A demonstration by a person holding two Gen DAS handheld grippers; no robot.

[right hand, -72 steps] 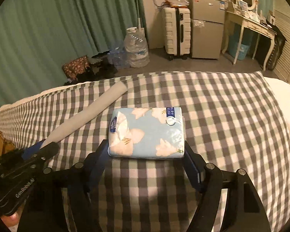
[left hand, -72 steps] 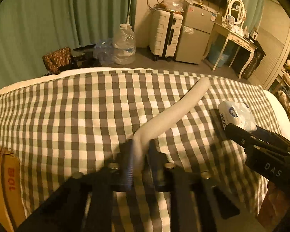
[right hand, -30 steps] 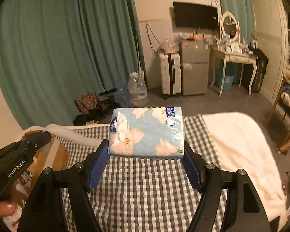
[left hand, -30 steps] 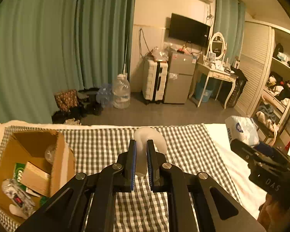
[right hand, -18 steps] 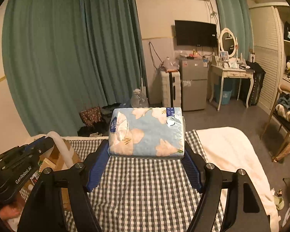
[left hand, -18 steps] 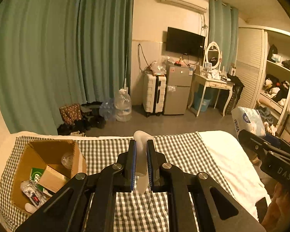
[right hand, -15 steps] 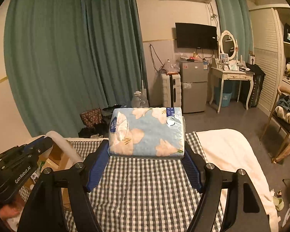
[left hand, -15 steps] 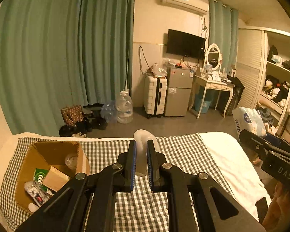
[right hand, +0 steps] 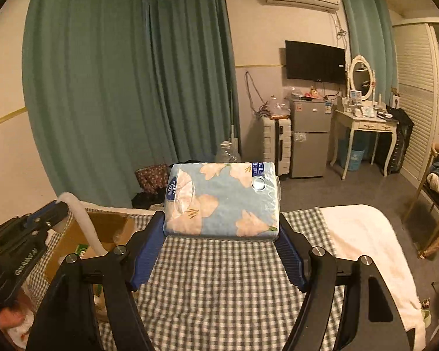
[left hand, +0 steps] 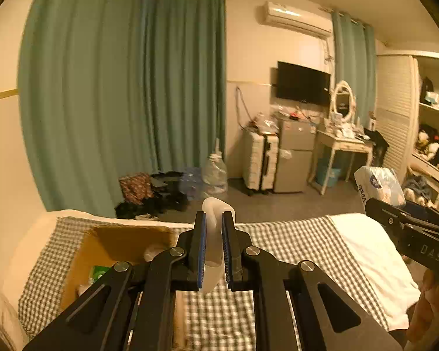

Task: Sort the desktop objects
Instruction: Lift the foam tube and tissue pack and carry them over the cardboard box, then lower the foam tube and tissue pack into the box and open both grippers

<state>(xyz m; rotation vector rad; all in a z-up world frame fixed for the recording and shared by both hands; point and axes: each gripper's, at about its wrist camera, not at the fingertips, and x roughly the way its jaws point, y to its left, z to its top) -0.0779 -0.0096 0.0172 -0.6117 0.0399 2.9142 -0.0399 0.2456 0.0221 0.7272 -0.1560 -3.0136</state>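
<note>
My left gripper (left hand: 213,222) is shut on a white foam tube (left hand: 215,242), held well above the checked cloth; in the right wrist view the tube (right hand: 83,225) curves down toward an open cardboard box (right hand: 108,228). The box (left hand: 114,242) sits at the cloth's left end with several small items inside. My right gripper (right hand: 221,225) is shut on a blue floral tissue pack (right hand: 222,199), lifted clear of the bed. In the left wrist view the pack (left hand: 377,184) shows at the right edge with the right gripper (left hand: 406,228) under it.
A green-and-white checked cloth (right hand: 225,278) covers the bed, with a white blanket (right hand: 365,234) on its right. Beyond the bed stand green curtains, a water jug (left hand: 216,172), a suitcase (left hand: 259,161), a small fridge and a dressing table (right hand: 365,122).
Both grippers have risen with their loads, so the bed looks smaller and lower. The left view has shifted, bringing the cardboard box nearer under the tube.
</note>
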